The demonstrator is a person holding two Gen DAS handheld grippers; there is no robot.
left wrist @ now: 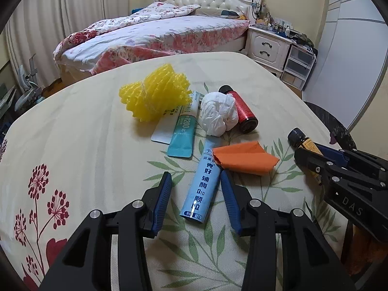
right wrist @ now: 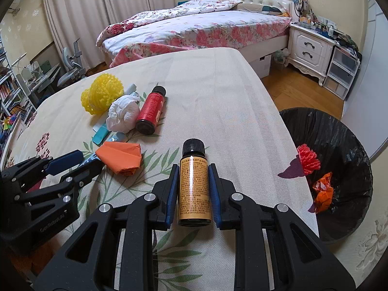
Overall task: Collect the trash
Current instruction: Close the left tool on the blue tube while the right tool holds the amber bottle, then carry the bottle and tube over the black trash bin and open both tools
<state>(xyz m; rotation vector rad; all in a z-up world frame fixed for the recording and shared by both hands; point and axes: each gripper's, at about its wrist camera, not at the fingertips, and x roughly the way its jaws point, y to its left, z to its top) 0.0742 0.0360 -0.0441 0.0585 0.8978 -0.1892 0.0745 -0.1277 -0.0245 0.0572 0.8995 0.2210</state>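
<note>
So the amber bottle is clamped in the right gripper, hanging over the table edge near the black-lined bin. The left gripper has its fingers apart around the blue sachet, not pressing it. My worry: the orange paper touches that sachet, so a sloppy close could drag it along or let the slick packet slip.
</note>
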